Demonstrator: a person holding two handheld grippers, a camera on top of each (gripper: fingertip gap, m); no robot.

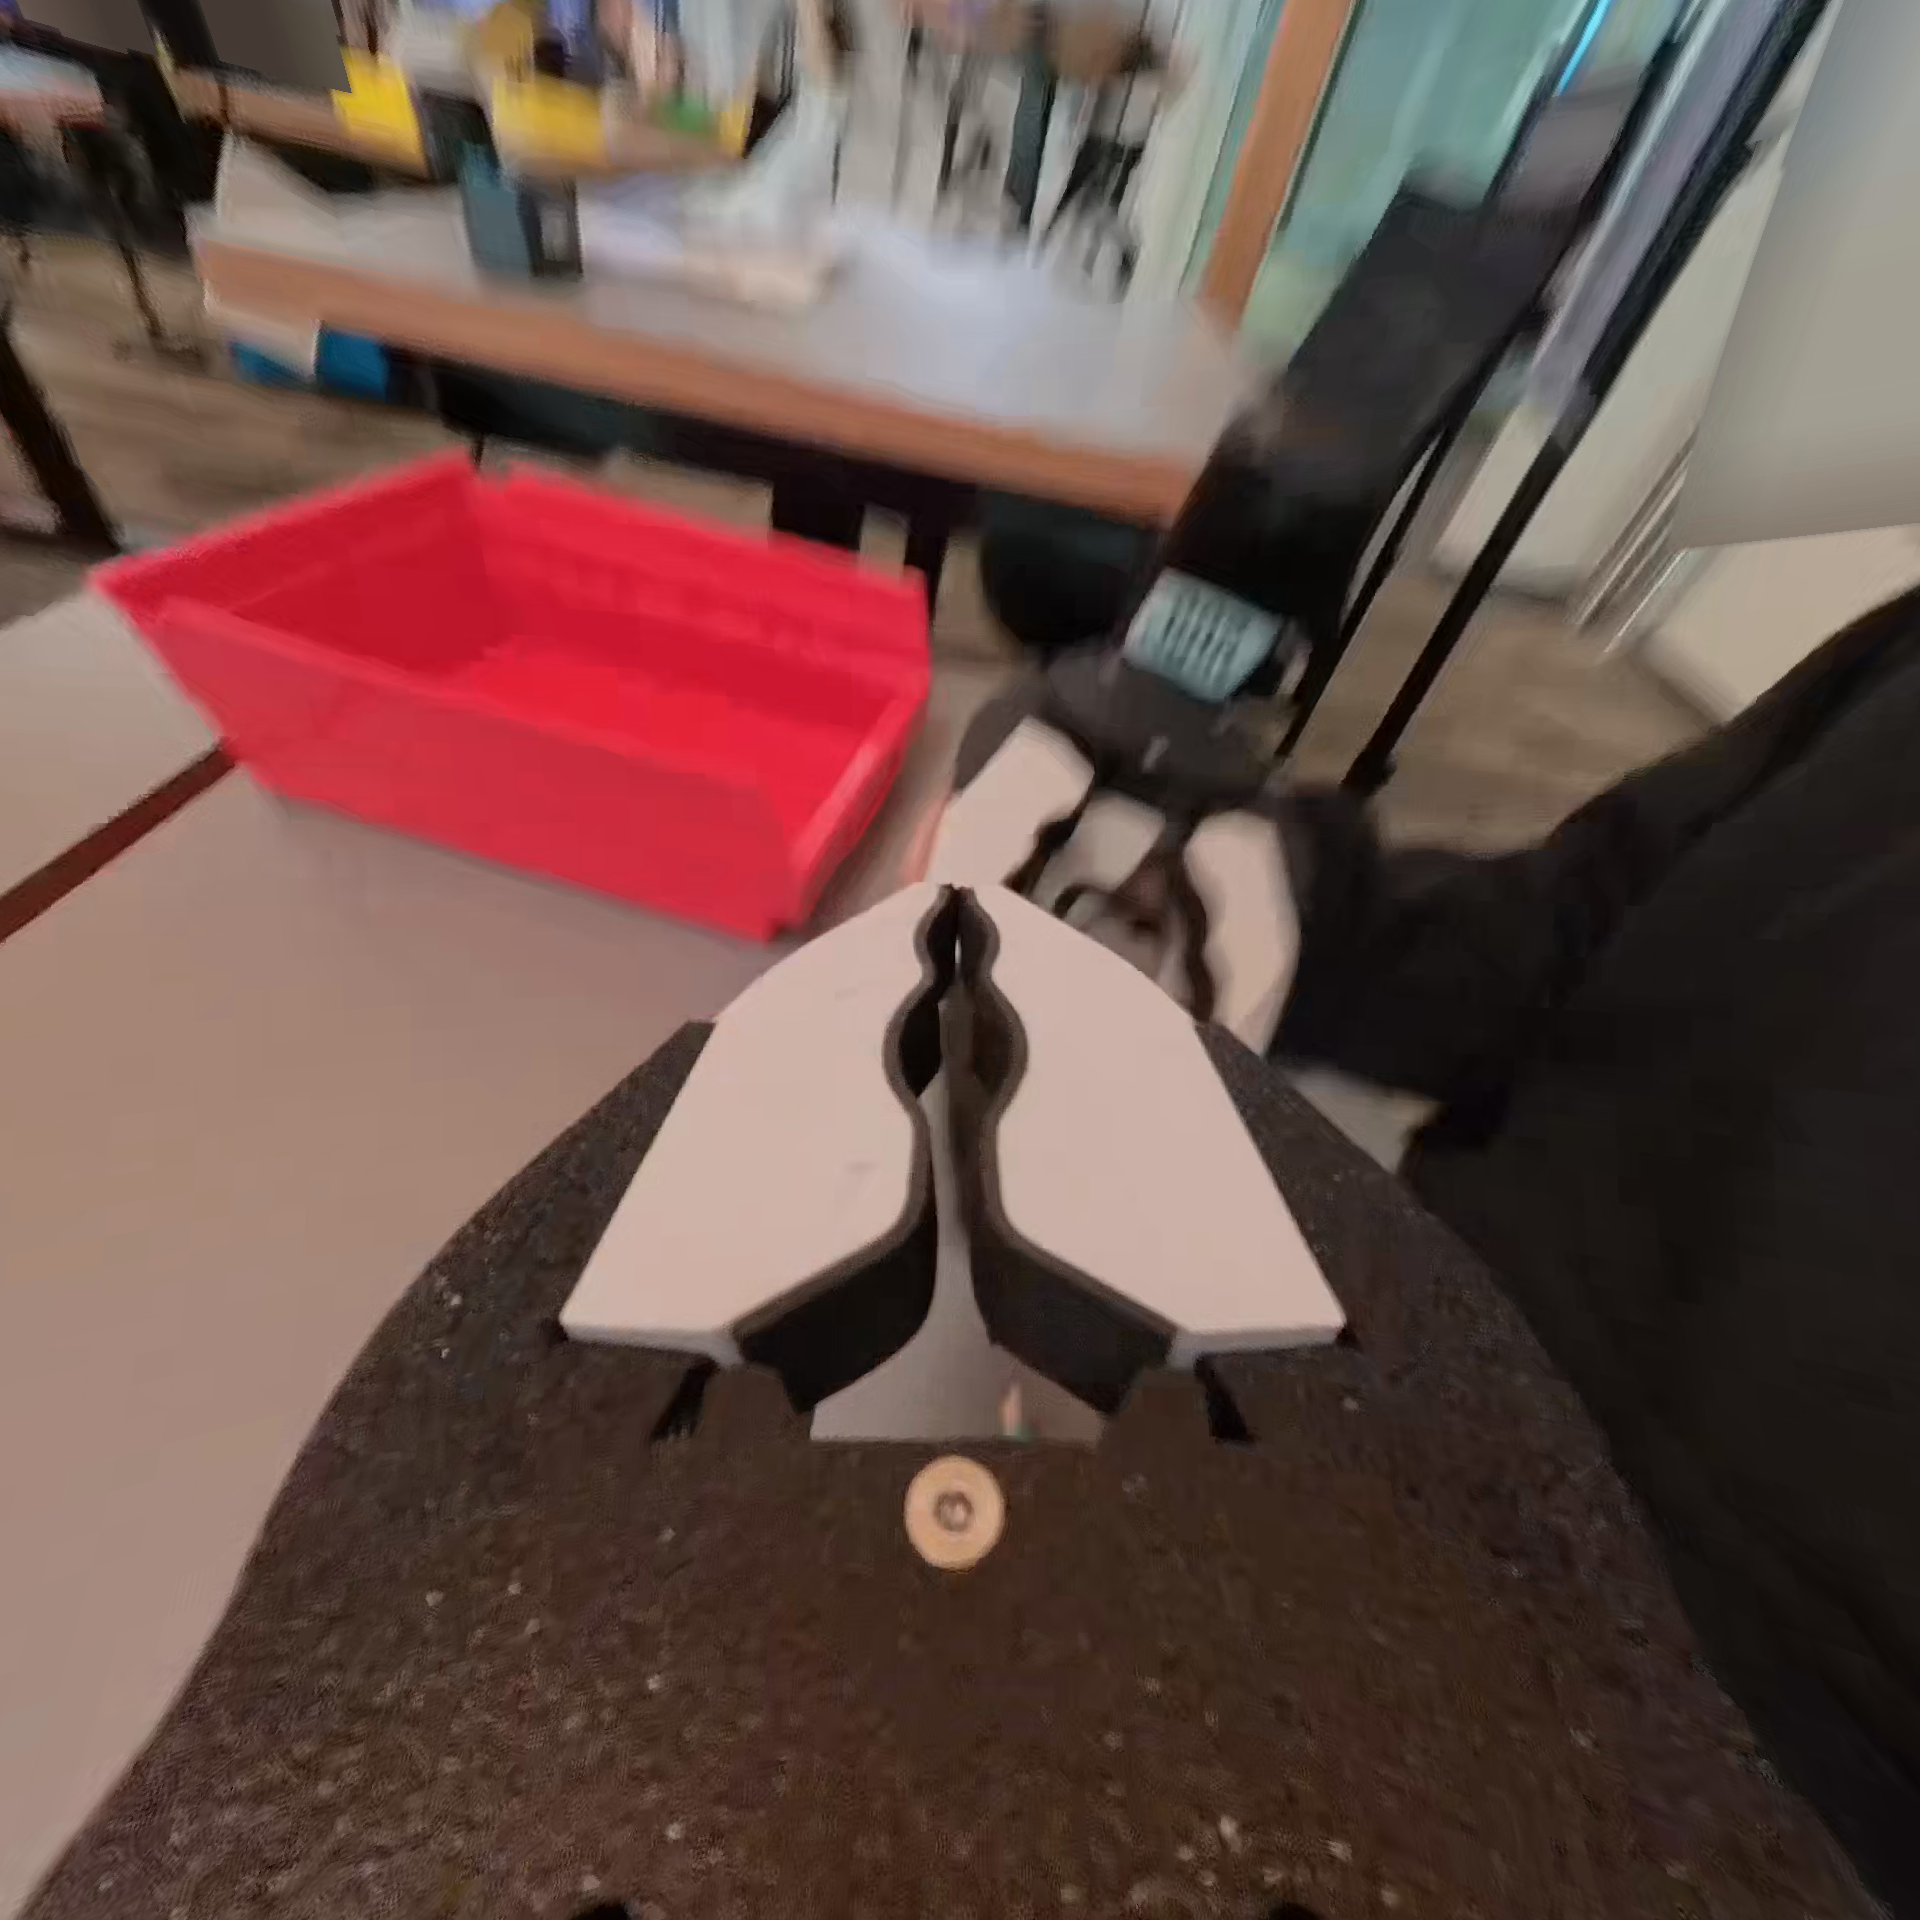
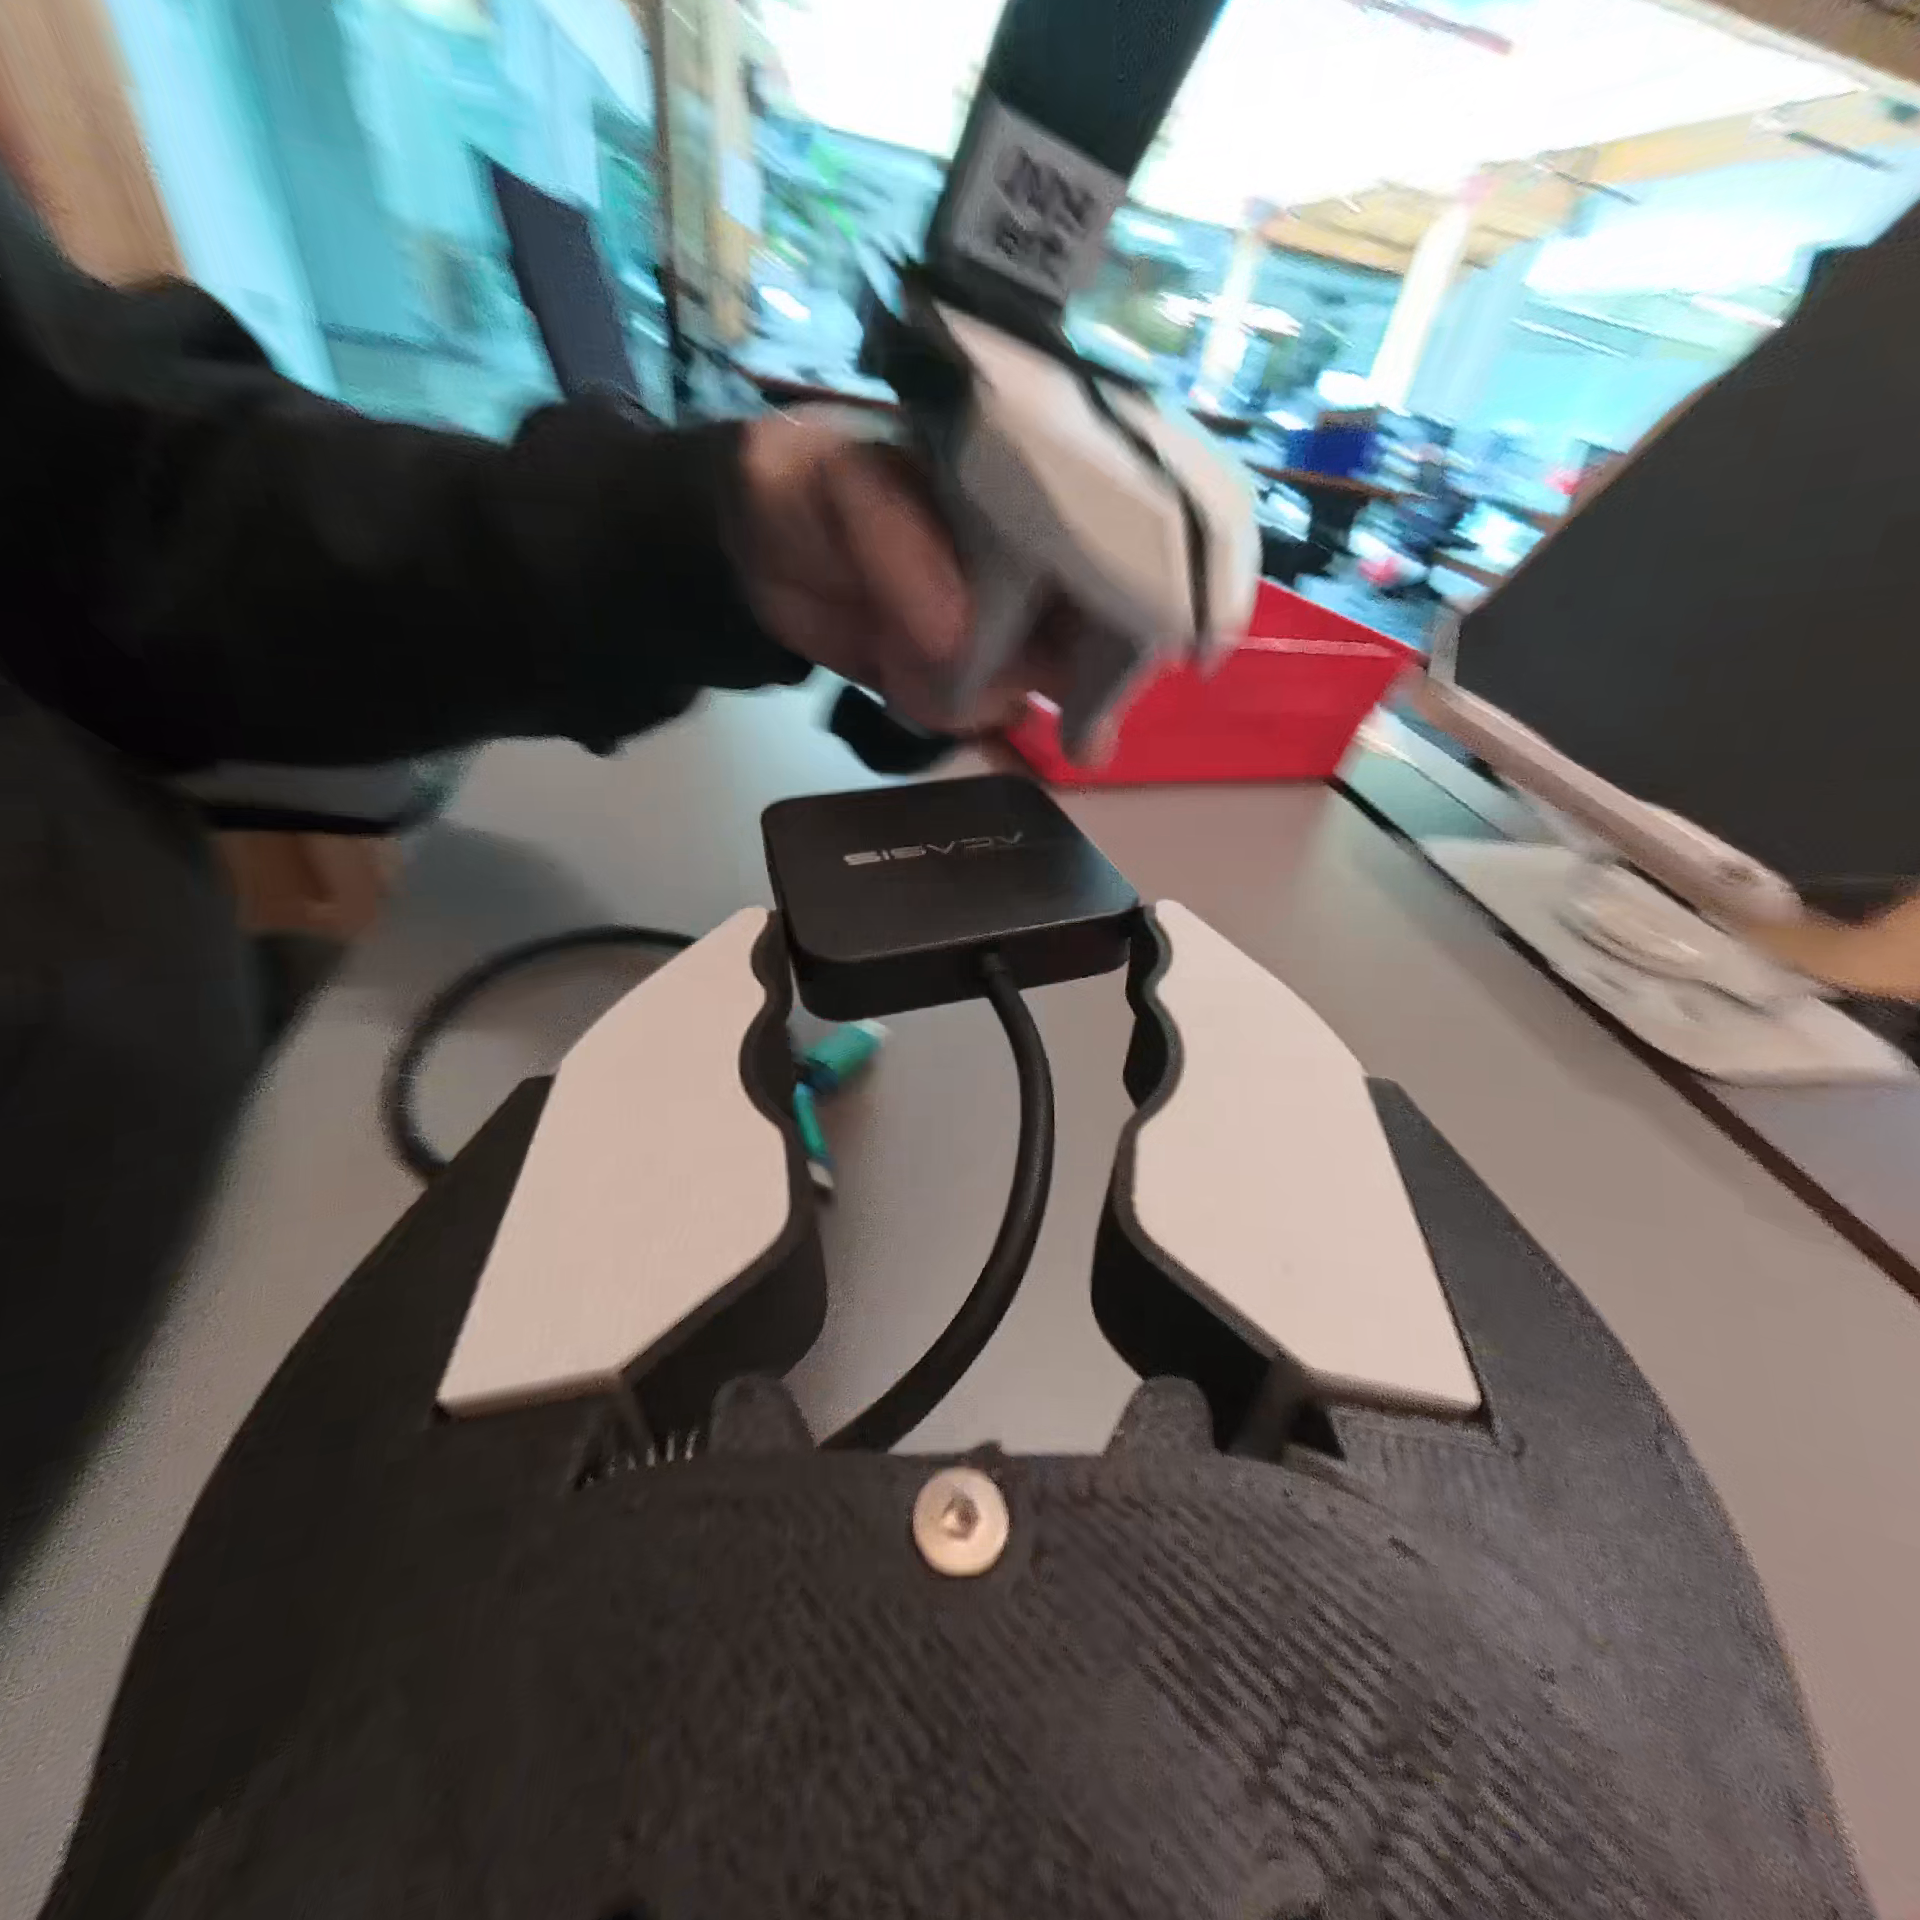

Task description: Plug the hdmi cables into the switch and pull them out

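The right tongs [image 2: 956, 935] stand wide apart around the near end of the switch [image 2: 940, 883], which lies on the surface [image 2: 1299, 935] before the red bin [image 2: 1226, 717], its cable [image 2: 1023, 1122] trailing back between them. The left tongs [image 1: 954, 914], closed on nothing, hover above the switch. This looks like the bracing step; next the right should close on the switch while the left fetches a plug.

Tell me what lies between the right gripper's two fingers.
In the right wrist view, the right gripper straddles the black switch's near end; its black cable runs back between the fingers over bare table.

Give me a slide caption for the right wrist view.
Right gripper brackets the black switch on the table.
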